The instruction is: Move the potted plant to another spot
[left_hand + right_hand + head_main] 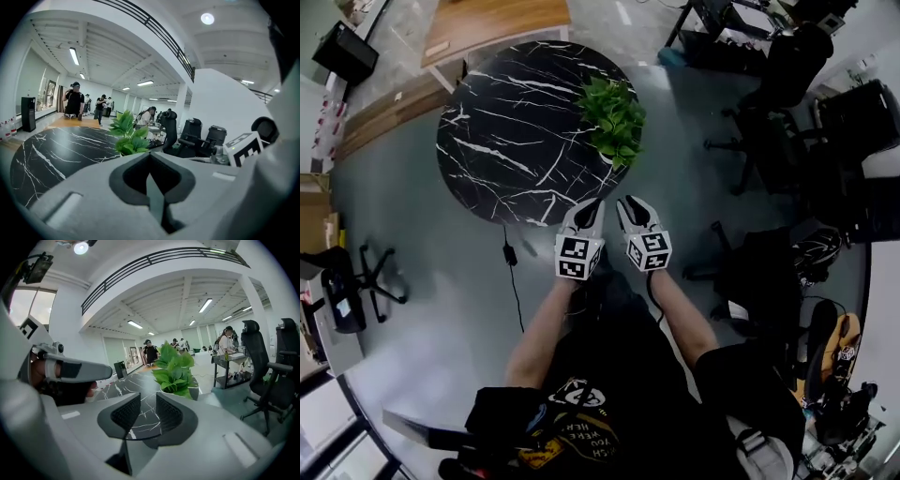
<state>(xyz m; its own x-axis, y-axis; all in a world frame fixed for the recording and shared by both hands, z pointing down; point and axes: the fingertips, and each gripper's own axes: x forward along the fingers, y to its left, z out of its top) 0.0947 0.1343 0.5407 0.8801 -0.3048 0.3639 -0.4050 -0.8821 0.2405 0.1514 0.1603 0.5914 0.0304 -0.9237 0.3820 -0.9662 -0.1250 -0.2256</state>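
A green leafy potted plant (612, 117) stands at the right edge of a round black marble table (506, 141). Both grippers hover side by side just off the table's near edge, pointing at it. My left gripper (589, 204) is shut with nothing in it; in the left gripper view (150, 161) its pads meet, and the plant (127, 136) stands ahead, a little to the left. My right gripper (630, 202) is open by a narrow gap; in the right gripper view (148, 413) only tabletop shows between the pads, with the plant (174, 369) ahead, apart from them. The pot is hidden by the leaves.
Black office chairs (773, 89) and desks stand right of the table. A wooden table (492, 23) lies beyond it. A cable (512, 272) runs over the grey floor at the near left, close to a chair base (375, 272). Several people (75, 98) stand far off.
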